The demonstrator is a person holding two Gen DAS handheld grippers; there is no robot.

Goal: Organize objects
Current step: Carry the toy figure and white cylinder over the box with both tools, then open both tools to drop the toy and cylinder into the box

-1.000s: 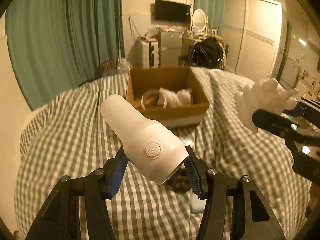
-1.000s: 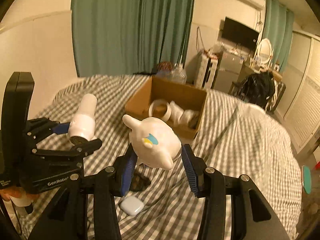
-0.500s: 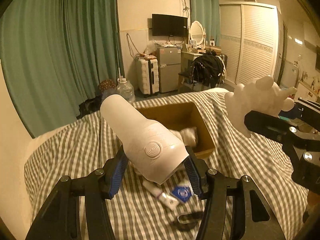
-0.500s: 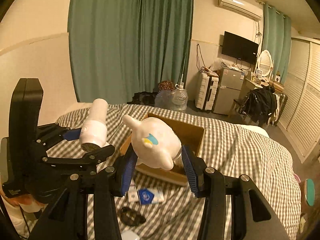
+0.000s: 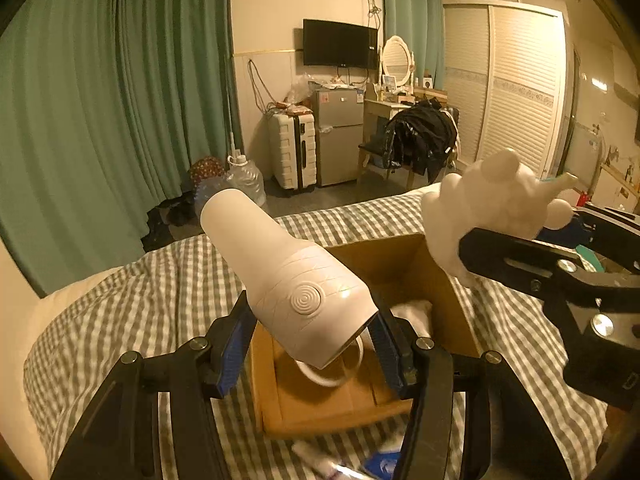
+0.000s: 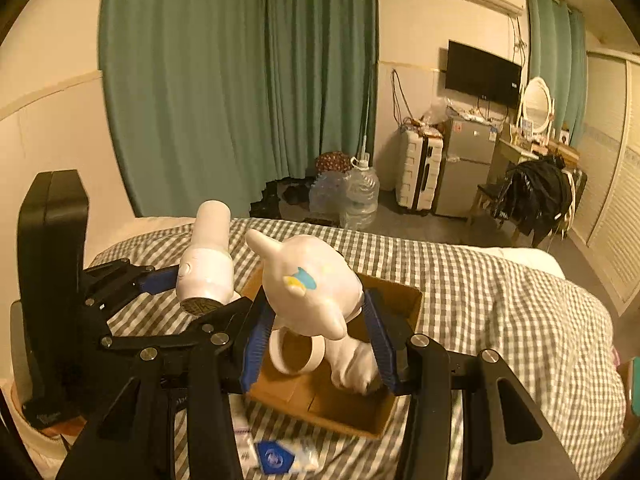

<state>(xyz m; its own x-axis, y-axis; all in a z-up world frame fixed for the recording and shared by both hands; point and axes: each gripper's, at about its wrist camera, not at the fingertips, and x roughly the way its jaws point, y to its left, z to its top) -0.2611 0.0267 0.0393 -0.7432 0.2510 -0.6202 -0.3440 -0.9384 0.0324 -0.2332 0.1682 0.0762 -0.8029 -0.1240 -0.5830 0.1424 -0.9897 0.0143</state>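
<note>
My left gripper is shut on a white cylindrical device with a round button, held above the near left of an open cardboard box on the checked bed. It also shows in the right wrist view. My right gripper is shut on a white dolphin figurine with a blue and yellow mark, held over the box. The figurine also shows in the left wrist view. Inside the box lie a white ring and white soft items.
A blue and white packet and a small tube lie on the checked bedspread in front of the box. Beyond the bed are green curtains, water jugs, a suitcase, a small fridge and a chair with dark clothes.
Both grippers have moved forward with their objects and now hang over the box, which looms larger and lower in both views. The small items on the bed have slid toward the bottom edge.
</note>
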